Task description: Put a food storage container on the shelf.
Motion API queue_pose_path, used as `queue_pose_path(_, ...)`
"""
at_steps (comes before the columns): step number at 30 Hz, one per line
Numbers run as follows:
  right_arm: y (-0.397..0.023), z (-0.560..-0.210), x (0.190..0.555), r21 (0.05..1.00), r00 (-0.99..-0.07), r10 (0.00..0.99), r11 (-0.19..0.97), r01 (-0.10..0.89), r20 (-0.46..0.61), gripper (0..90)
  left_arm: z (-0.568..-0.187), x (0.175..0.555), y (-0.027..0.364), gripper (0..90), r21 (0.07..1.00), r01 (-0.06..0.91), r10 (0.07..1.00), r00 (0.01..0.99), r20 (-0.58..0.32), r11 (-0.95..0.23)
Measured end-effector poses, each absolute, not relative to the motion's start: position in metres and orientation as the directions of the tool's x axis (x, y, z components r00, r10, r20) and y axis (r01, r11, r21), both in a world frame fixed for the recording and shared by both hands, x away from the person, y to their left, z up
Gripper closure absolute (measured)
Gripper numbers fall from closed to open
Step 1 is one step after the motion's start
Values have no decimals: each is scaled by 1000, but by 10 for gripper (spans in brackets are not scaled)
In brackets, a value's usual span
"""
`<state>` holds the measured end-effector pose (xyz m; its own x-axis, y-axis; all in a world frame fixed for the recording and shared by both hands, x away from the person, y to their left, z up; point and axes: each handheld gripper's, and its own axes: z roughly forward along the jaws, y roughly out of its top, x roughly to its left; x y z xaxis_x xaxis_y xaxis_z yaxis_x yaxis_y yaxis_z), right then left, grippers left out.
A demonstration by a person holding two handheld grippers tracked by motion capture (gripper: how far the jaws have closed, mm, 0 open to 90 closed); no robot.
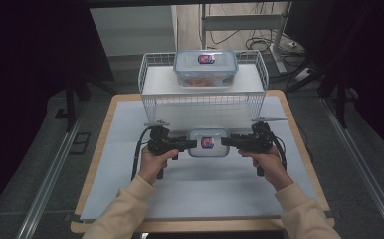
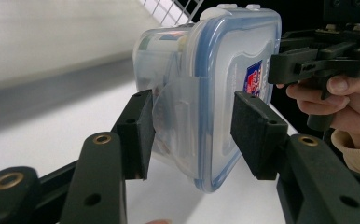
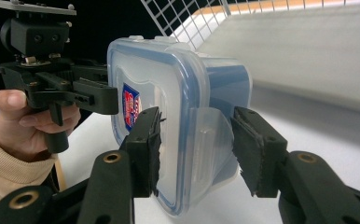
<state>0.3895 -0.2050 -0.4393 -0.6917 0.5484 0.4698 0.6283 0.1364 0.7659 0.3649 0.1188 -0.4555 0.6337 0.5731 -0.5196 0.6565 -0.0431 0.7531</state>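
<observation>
Small container: a clear lidded box (image 1: 208, 142) with a blue seal and red-blue label is hanging at the centre of the high view, between both tongs, above the grey mat (image 1: 130, 169) on the table (image 1: 98, 149).
Left tongs (image 1: 192, 144): half-open jaws are gripping the box's left end by its latch flap.
Right tongs (image 1: 225, 142): half-open jaws are clamping the box's right end likewise.
Wire basket (image 1: 152, 74): is sitting in the upper middle, holding a larger lidded container (image 1: 206, 67).
</observation>
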Motion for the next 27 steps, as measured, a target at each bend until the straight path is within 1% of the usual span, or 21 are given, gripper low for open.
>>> queue_pose_path(6, -201, -409, 397, 787, -707, 548, 135, 602, 447, 528, -425, 373, 123, 504, 783, 621, 574, 654, -493, -34)
queue_pose_path(20, -190, -324, 423, 847, -750, 543, 125, 517, 378, 528, -337, 401, 134, 503, 841, 541, 582, 690, -430, -21)
queue_pose_path(27, -185, -283, 447, 862, -762, 543, 129, 490, 352, 527, -299, 426, 138, 503, 857, 514, 589, 699, -406, -20)
